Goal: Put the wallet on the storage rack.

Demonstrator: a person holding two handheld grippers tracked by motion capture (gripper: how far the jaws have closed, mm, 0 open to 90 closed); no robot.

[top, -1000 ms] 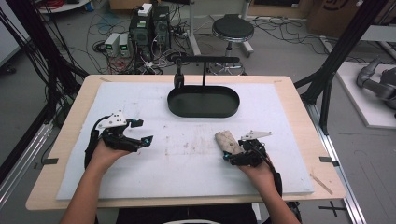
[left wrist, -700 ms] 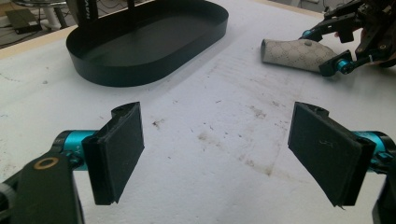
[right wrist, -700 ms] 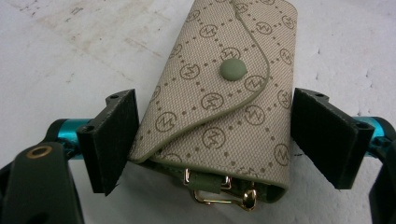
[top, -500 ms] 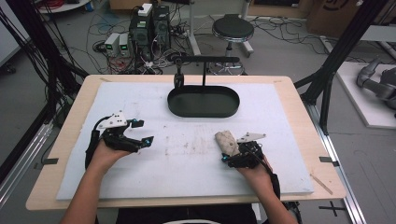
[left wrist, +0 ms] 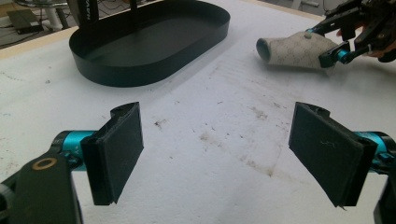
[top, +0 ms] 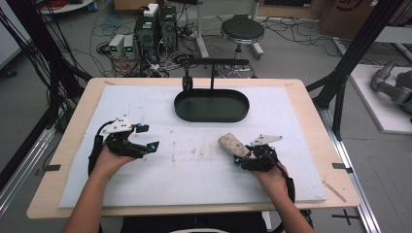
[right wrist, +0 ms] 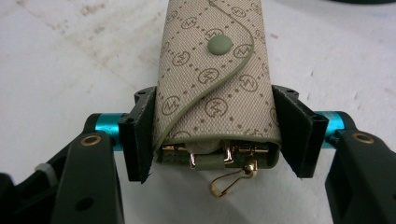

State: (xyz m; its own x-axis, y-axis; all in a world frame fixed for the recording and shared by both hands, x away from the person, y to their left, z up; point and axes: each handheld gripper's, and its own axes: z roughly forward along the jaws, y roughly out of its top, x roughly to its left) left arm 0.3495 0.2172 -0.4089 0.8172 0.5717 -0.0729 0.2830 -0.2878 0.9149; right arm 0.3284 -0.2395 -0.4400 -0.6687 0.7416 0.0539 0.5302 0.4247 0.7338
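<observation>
On the white foam-covered tabletop [top: 194,179], right tongs [right wrist: 219,133] clamp a beige monogrammed fabric key pouch [right wrist: 215,84] by its sides; left tongs [left wrist: 229,149] gape wide, holding nothing. Lifting should probably stay level, grip firm.

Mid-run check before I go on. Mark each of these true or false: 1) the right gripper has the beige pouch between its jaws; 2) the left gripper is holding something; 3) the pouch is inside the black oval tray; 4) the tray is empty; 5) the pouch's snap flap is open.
1) True. The right gripper has its jaws against both sides of the beige monogram key pouch.
2) False. The left gripper is open, with bare table between its jaws.
3) False. The pouch lies on the white table cover, nearer the person than the black oval tray.
4) True. Nothing is seen inside the tray.
5) False. The flap is closed over the snap.
</observation>
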